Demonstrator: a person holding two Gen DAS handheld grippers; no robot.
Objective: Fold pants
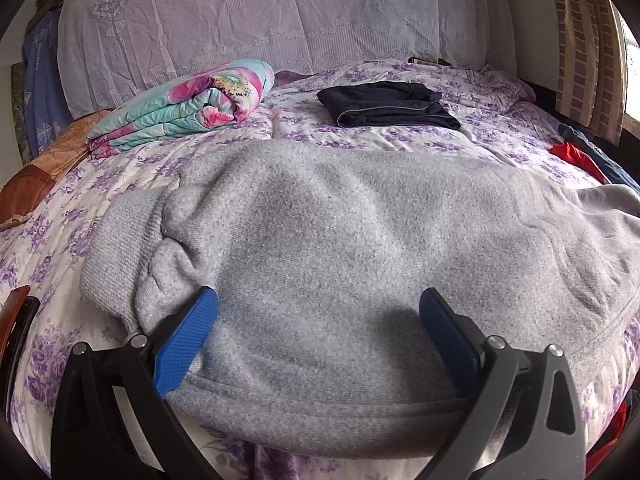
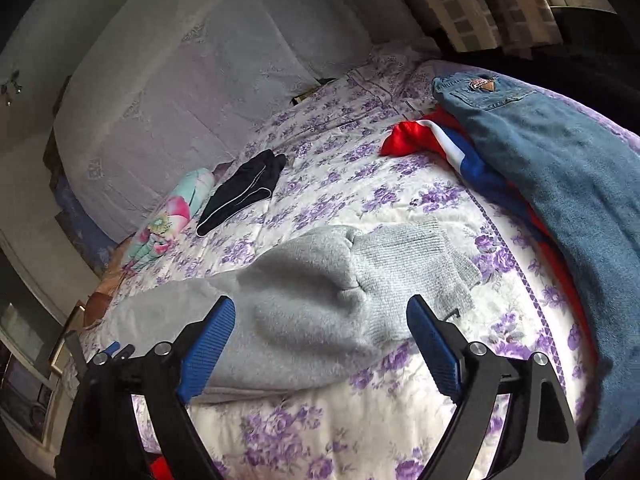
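Grey pants [image 1: 320, 240] lie flat on the bed, spanning both grippers' wide, empty jaws.

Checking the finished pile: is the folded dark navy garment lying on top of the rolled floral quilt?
No, the folded dark navy garment lies beside the rolled floral quilt.

The grey pants [image 1: 340, 248] run off the left wrist view's right edge; the jeans [image 2: 560, 184] cover most of a red-and-blue garment [image 2: 420, 136] at right.
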